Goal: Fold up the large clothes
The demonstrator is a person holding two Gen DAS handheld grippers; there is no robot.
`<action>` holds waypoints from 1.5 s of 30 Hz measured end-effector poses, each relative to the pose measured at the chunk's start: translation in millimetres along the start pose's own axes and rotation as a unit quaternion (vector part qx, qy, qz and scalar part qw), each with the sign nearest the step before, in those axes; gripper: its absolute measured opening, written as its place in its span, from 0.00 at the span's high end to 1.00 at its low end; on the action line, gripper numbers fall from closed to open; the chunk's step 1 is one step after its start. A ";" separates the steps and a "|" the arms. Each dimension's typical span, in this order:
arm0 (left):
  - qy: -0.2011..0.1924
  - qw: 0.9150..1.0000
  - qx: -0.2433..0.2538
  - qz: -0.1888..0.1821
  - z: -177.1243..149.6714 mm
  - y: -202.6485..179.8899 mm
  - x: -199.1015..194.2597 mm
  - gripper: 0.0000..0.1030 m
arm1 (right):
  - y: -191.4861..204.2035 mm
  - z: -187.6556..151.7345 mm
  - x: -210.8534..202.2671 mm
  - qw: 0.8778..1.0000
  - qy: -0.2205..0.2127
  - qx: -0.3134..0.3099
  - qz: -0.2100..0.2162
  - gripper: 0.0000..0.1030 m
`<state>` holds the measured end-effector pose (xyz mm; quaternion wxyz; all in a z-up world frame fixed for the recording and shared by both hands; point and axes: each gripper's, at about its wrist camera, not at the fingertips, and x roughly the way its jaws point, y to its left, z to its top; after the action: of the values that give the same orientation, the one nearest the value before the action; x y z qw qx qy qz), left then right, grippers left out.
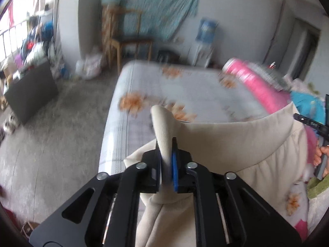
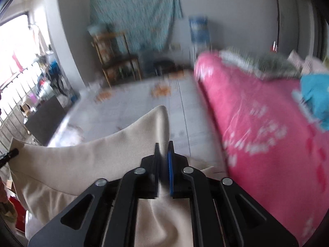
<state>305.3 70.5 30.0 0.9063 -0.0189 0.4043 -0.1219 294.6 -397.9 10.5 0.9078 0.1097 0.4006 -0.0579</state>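
Note:
A large beige garment (image 1: 236, 144) hangs stretched between my two grippers above the bed. My left gripper (image 1: 167, 144) is shut on one corner of it, and a tip of the cloth sticks up past the fingers. My right gripper (image 2: 164, 146) is shut on the other corner of the beige garment (image 2: 92, 160). The right gripper also shows at the right edge of the left wrist view (image 1: 312, 123), held by a hand. The left gripper's tip shows at the left edge of the right wrist view (image 2: 9, 155).
The bed (image 1: 185, 94) has a pale sheet with orange flowers. A pink blanket (image 2: 257, 123) and a blue cloth (image 2: 314, 98) lie along its right side. A wooden chair (image 1: 125, 39) stands beyond the bed, and a dark box (image 1: 30, 90) on the floor at left.

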 end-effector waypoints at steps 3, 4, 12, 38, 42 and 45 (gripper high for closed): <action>0.034 0.998 -0.017 0.041 -4.4 14.4 32.5 0.80 | -7.6 -8.9 22.2 0.999 0.028 0.013 -0.012 0.87; 0.027 0.999 -0.024 0.036 -7.1 19.9 28.6 0.80 | -9.1 -13.2 16.6 1.000 0.021 0.015 -0.006 0.87; 0.062 0.995 -0.022 -0.069 -42.9 -0.4 6.9 0.75 | 4.1 -72.6 -26.0 0.995 0.038 -0.026 0.083 0.85; 0.039 0.998 -0.014 -0.057 -131.4 -27.5 -43.0 0.69 | 5.7 -149.7 -85.6 0.997 0.036 -0.011 0.066 0.55; 0.044 0.996 0.013 -0.077 -138.8 -72.7 -34.5 0.56 | 55.9 -154.5 -49.0 0.994 0.042 -0.049 0.085 0.36; 0.077 0.996 0.029 -0.034 -153.6 -96.5 -10.7 0.51 | 71.2 -167.3 -15.5 0.995 0.060 -0.072 0.037 0.28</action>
<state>165.4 -10.6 -52.6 0.8680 0.0031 0.4679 -0.1659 178.4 -287.6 -76.7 0.8891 0.0625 0.4533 0.0116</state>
